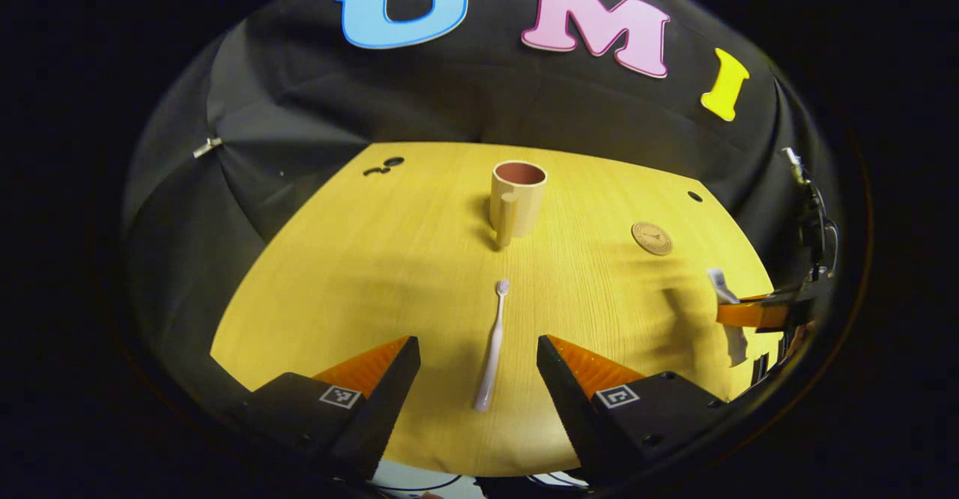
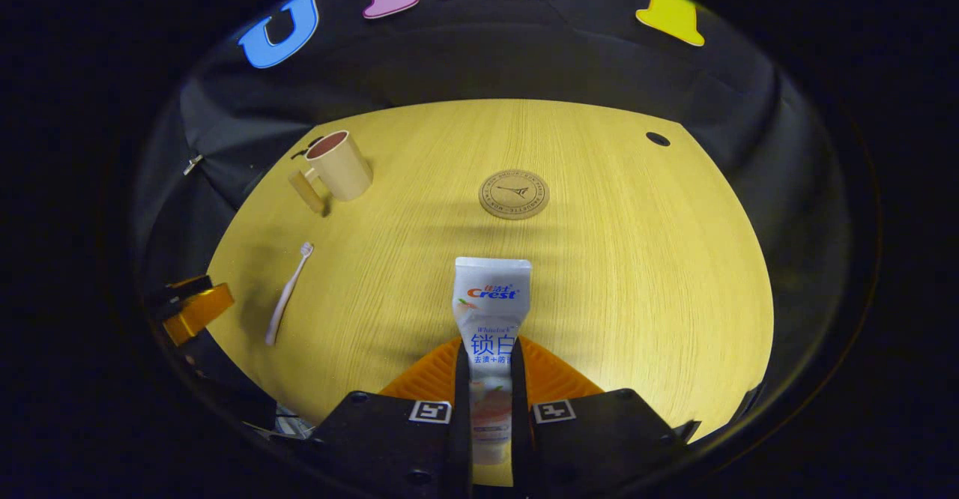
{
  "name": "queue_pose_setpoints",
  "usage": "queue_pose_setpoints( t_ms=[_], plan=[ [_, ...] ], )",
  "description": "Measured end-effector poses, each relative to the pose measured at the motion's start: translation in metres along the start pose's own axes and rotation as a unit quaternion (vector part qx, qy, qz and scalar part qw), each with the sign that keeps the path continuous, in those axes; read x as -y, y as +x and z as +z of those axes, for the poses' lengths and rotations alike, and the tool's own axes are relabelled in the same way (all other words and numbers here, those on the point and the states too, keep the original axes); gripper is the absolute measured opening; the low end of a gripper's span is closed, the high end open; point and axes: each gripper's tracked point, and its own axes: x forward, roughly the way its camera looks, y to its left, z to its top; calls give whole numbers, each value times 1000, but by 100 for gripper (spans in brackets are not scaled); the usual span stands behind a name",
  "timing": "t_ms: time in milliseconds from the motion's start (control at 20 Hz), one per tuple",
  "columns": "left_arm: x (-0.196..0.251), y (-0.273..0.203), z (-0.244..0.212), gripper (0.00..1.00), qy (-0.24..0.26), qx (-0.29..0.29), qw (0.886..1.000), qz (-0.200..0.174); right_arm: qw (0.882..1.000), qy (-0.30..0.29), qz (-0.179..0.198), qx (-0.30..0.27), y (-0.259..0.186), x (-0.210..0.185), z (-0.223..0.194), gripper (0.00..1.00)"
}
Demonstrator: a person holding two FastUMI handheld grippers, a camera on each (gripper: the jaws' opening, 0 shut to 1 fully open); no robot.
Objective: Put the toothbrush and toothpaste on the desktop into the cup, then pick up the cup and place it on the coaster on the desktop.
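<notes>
Up front, the left gripper (image 1: pixel 478 368) hovers low over the desktop (image 1: pixel 359 259), fingers spread wide, the toothbrush (image 1: pixel 492 348) lying flat between them, bristle end toward the cup (image 1: pixel 516 199). Right gripper (image 2: pixel 491 401) is clamped on the toothpaste (image 2: pixel 491 312), both fingers pressing the tube's lower part (flat crimped end pointing forward, above the wood). Toothbrush is white and slim. Cup is beige, upright, handle on the near side. Coaster (image 2: pixel 514 194) is round and brown, bare, well apart from the cup.
</notes>
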Motion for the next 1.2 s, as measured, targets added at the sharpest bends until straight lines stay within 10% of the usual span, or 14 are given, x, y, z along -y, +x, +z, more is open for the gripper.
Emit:
queue_pose_setpoints(
  t_ms=[800, 1200],
  plan=[
    [15, 79, -48, 82, 24, -123, 991, -34, 999, -10, 29, 12, -30, -15, -10, 25],
    [14, 79, -55, 23, 57, -162, 985, -14, 997, -31, 46, 56, -31, -24, 51, 25]
  ],
)
